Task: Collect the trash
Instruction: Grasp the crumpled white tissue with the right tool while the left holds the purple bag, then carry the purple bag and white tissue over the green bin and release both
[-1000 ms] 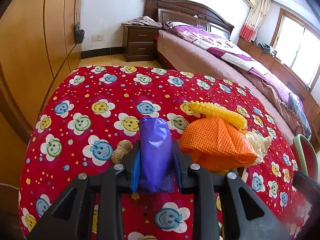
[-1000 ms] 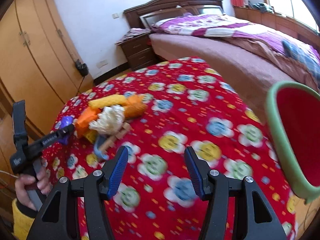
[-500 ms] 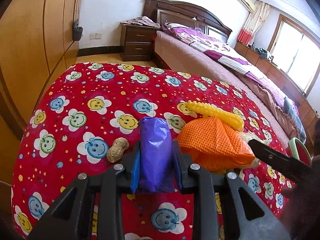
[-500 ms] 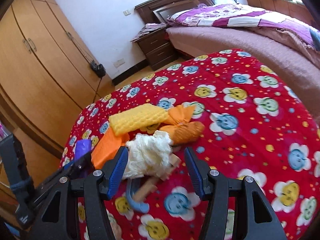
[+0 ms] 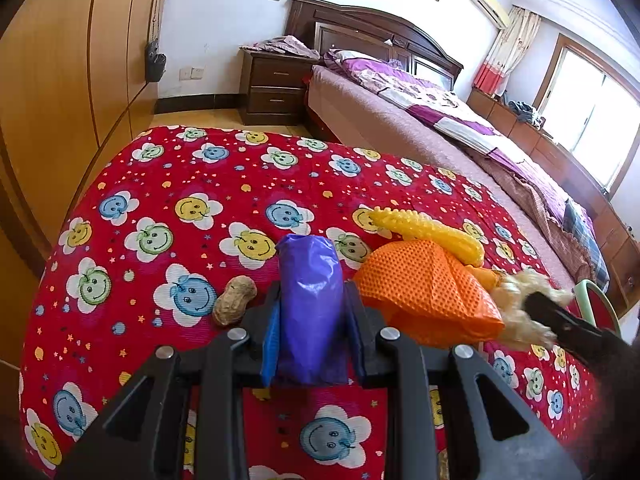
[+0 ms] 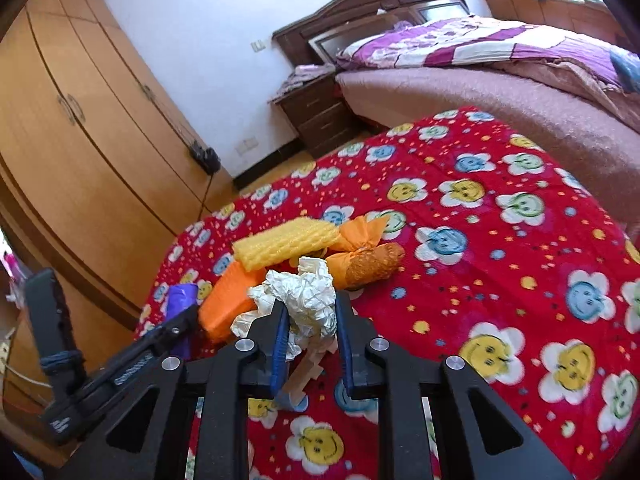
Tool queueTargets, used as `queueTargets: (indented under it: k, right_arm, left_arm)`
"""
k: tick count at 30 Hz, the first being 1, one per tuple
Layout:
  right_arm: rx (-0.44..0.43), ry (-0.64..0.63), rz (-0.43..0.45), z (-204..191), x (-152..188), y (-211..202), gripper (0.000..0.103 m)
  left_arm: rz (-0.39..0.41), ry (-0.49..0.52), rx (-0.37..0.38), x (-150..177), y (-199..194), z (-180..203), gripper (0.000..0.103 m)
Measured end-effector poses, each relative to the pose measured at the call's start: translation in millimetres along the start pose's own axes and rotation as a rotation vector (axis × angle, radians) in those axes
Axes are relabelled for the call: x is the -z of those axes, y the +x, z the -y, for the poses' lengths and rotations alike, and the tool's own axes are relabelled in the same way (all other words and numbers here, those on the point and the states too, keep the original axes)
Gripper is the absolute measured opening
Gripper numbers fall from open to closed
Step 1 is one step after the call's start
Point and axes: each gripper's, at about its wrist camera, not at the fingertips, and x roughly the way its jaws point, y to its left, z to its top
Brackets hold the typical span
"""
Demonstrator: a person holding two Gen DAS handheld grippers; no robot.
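Note:
My left gripper is shut on a purple plastic wrapper just above the red smiley-print tablecloth. My right gripper is shut on a crumpled white paper ball in the trash pile. The pile holds an orange foam net, a yellow foam net, an orange wrapped roll and a wooden stick with a blue piece under the paper. A peanut lies left of the wrapper. The right gripper shows at the left wrist view's right edge.
A green-rimmed red bin stands off the table's right edge. A bed and nightstand are behind the table. A wooden wardrobe runs along the left.
My right gripper moved in over the trash pile and closed on the white paper ball. My left gripper stayed shut on the purple wrapper and shifted slightly.

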Motion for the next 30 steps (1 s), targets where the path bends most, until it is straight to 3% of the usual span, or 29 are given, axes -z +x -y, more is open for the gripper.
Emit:
queueTargets:
  k: [10,15,30]
  right_arm:
    - [0.05,0.041,0.087,22.4,8.2,-61.5,0.022]
    - [0.115,0.056,0.134,41.3,14.5,-95.5,0.022]
    - [0.262,0.228,0.273,122.3,34.2,-189.0,0.022]
  left_arm:
    - [0.028,0.001,0.024,1.1,-6.3,-0.4,0.029]
    - [0.044,0.027,0.032,2.1,-12.2,8.3,0.029]
    - [0.015,0.1,0.12,9.9,-52.7,62.8,0.029]
